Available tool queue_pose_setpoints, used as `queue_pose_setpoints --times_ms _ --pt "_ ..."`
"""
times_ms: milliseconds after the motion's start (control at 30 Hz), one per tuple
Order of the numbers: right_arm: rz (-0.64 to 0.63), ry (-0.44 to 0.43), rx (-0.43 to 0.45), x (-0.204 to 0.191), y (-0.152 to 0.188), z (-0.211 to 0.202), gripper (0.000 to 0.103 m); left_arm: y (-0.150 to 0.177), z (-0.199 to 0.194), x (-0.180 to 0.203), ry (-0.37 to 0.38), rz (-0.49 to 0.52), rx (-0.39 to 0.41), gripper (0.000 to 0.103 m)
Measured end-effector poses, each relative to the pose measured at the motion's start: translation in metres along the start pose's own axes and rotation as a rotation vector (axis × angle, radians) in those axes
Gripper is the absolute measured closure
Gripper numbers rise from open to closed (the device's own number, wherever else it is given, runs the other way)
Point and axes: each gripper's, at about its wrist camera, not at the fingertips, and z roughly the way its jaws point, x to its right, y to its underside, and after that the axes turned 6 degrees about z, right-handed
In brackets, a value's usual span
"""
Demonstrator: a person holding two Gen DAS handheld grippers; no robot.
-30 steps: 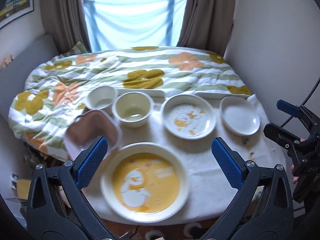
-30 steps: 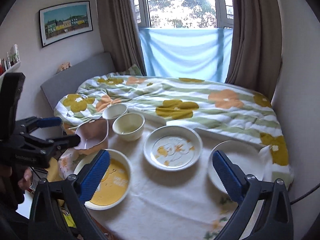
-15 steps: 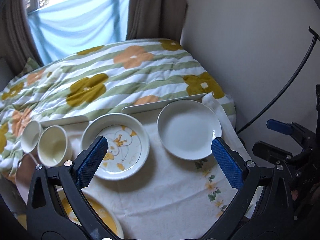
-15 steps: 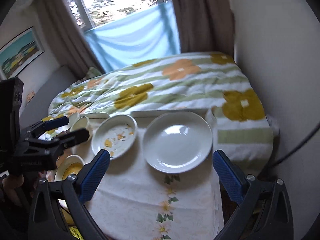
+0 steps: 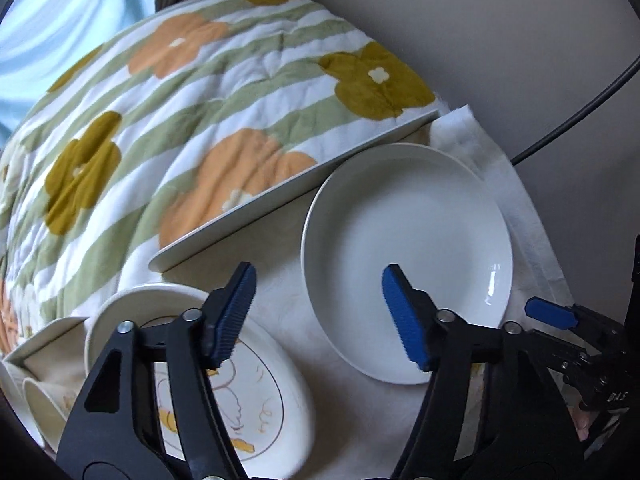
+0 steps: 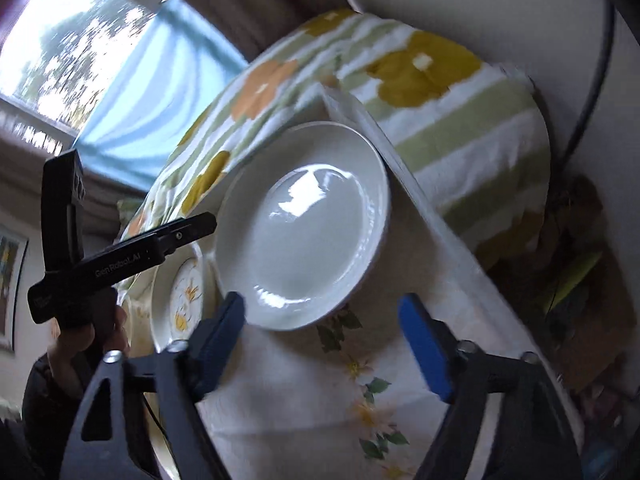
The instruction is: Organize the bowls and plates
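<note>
The white plate is lying at the table's corner beside the patterned plate; I am bringing my left gripper and right gripper over its rim, jaws just narrowing, gripping nothing, likely to lift it for stacking.

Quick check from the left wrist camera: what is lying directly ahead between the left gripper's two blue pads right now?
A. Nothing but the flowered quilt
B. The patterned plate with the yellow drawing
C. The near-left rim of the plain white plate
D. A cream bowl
C: the plain white plate has its near-left rim between the left gripper pads, untouched, while the patterned plate lies lower left under the left finger.
</note>
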Motion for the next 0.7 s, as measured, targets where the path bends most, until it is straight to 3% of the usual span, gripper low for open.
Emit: queue_pose_setpoints --times_ms 33,300,467,700 --pt "0.027 0.006 0.010 0.003 0.000 0.005 0.043 -0.002 0.012 -0.005 0.023 0.000 -0.018 0.053" --pt "0.147 0.061 0.117 0.012 -0.008 0.024 0.047 -0.009 0.040 -0.016 0.086 0.054 -0.037 0.071" --pt "0.138 0.075 0.131 0.008 -0.012 0.031 0.071 -0.012 0.042 -0.016 0.104 0.082 -0.023 0.084" --pt "0.072 0.137 0.135 -0.001 -0.010 0.035 0.078 -0.013 0.043 -0.008 0.097 0.121 -0.028 0.085"
